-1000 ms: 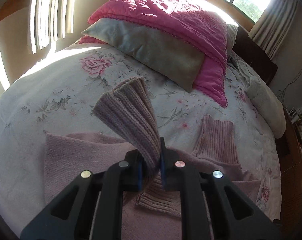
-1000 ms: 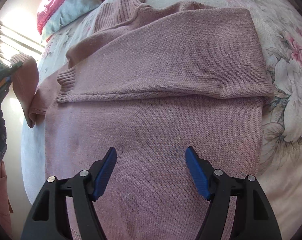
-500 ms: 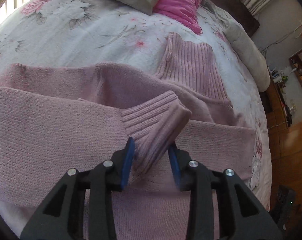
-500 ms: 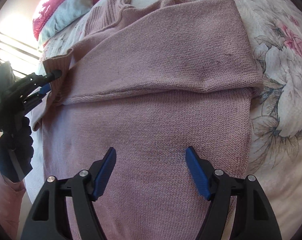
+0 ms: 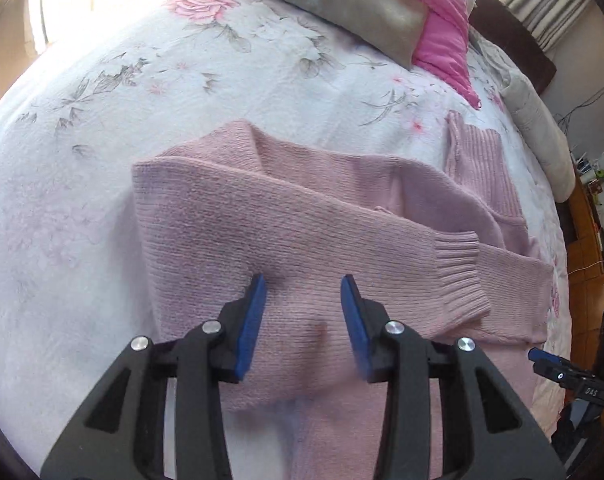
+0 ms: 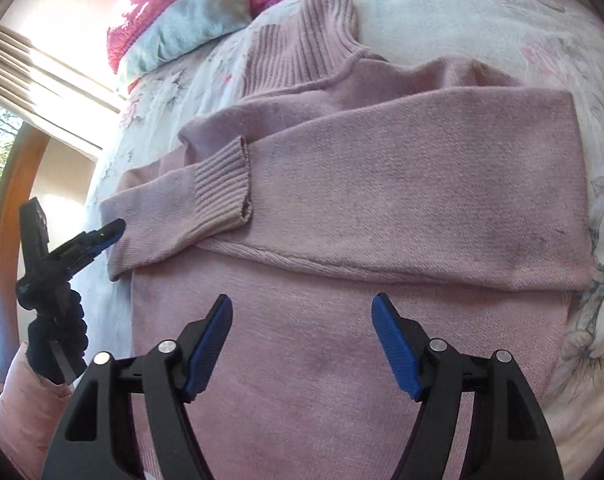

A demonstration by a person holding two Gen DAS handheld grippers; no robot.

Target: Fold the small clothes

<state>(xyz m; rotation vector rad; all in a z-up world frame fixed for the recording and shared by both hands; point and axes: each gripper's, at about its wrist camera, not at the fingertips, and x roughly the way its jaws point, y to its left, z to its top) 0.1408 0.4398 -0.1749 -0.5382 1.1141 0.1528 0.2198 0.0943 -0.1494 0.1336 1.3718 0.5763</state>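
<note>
1. My left gripper (image 5: pixel 302 308) hangs open and empty over the pink knit sweater (image 5: pixel 341 240).
2. My right gripper (image 6: pixel 302 332) gapes wide, holding nothing.
3. The sweater lies flat on the floral bedspread (image 5: pixel 142 100), ribbed cuff (image 6: pixel 222 188) folded across.

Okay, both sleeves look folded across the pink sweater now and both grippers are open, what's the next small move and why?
Probably lower the right gripper toward the sweater hem below the view and pinch it, to fold the body up. Both cuffs already lie across the chest, the lower body is flat and unfolded, and the left gripper hangs open, holding nothing.
</note>
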